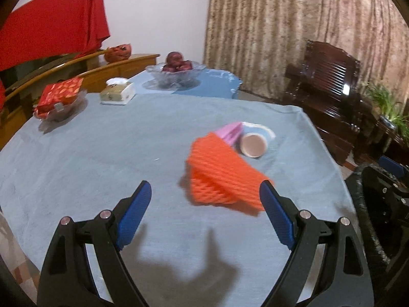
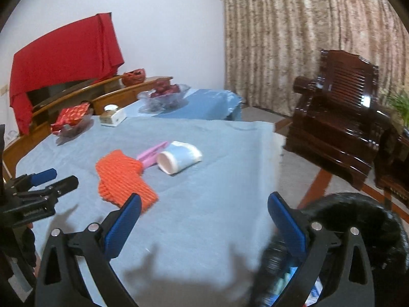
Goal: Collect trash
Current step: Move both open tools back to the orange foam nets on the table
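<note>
An orange foam net sleeve [image 1: 222, 176] lies on the blue tablecloth [image 1: 102, 153], with a pink piece [image 1: 231, 133] and a tipped white paper cup [image 1: 254, 143] just beyond it. My left gripper [image 1: 204, 194] is open and empty, hovering just short of the orange net. In the right wrist view the orange net [image 2: 122, 181], pink piece [image 2: 150, 153] and cup [image 2: 179, 160] lie ahead to the left. My right gripper [image 2: 204, 209] is open and empty above the cloth. The left gripper [image 2: 48, 179] shows at the left edge.
A black trash bag [image 2: 358, 230] sits off the table's right edge, also in the left wrist view [image 1: 378, 204]. At the back stand a tissue box [image 1: 117, 93], a glass dish with red packets [image 1: 60, 99] and a fruit bowl [image 1: 176, 73]. A dark wooden chair [image 1: 329, 94] stands to the right.
</note>
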